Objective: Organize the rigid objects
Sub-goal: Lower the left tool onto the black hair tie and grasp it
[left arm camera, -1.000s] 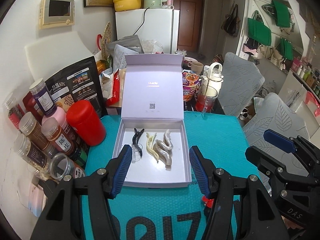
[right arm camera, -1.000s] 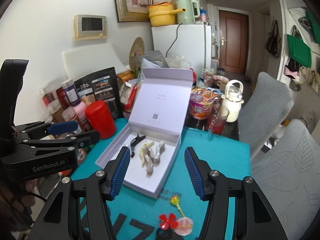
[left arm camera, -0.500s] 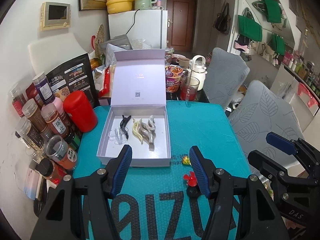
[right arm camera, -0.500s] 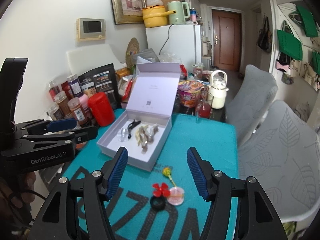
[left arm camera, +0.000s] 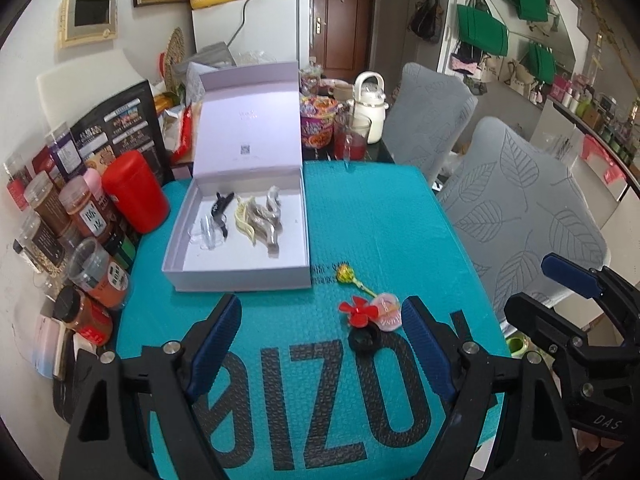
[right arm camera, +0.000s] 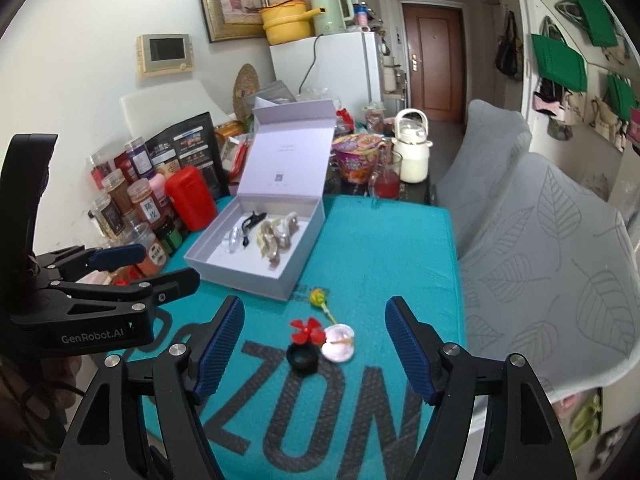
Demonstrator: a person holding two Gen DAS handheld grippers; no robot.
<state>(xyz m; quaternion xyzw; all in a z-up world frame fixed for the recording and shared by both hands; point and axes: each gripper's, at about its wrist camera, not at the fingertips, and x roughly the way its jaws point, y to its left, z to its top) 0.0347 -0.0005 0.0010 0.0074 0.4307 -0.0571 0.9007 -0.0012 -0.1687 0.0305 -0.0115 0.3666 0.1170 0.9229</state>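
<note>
While both the left gripper (left arm camera: 320, 344) and right gripper (right arm camera: 314, 350) hover with jaws wide apart and empty, hair clips (left arm camera: 256, 218) lie inside the open box (left arm camera: 240, 278); a red flower piece (right arm camera: 306, 332) sits just before it.

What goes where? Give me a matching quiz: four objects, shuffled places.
1. black claw hair clip
2. red cylindrical canister
3. red flower-shaped clip
4. white ceramic kettle

A. on the teal mat, outside the box
B. behind the mat, by the chair
C. inside the open white box
D. left of the box

Pairs: 1-C, 2-D, 3-A, 4-B
</note>
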